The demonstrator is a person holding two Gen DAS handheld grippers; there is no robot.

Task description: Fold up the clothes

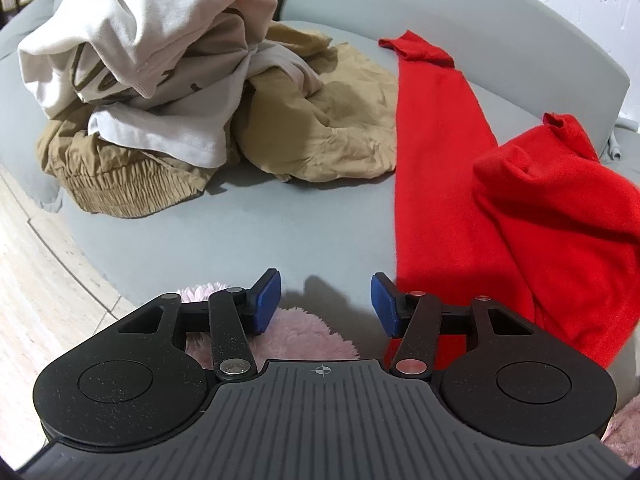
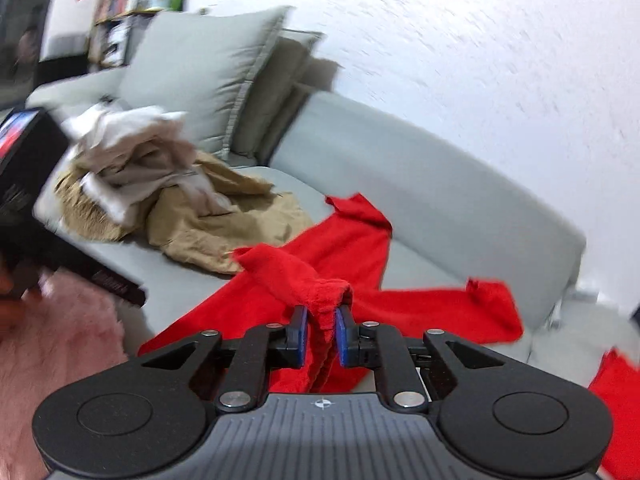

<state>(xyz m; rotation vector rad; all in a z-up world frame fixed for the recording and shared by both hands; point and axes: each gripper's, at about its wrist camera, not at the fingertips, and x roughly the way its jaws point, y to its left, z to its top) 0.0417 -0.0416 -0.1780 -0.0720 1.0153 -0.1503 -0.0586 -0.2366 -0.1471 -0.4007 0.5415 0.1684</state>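
A red garment [image 1: 444, 168] lies spread on the grey sofa seat [image 1: 240, 220], one part of it lifted in a fold at the right. My left gripper [image 1: 326, 300] hovers over the seat's front edge just left of the red cloth, blue pads apart with nothing between them. In the right wrist view my right gripper [image 2: 322, 328] is shut on a bunched edge of the red garment [image 2: 360, 248], which rises from the seat up to the pads. One sleeve [image 2: 492, 300] trails off to the right.
A heap of white and tan clothes [image 1: 180, 100] sits at the seat's left end [image 2: 160, 184]. Grey cushions [image 2: 200, 72] lean on the sofa back. A pink fluffy rug [image 2: 52, 348] covers the floor in front, and a white wall stands behind.
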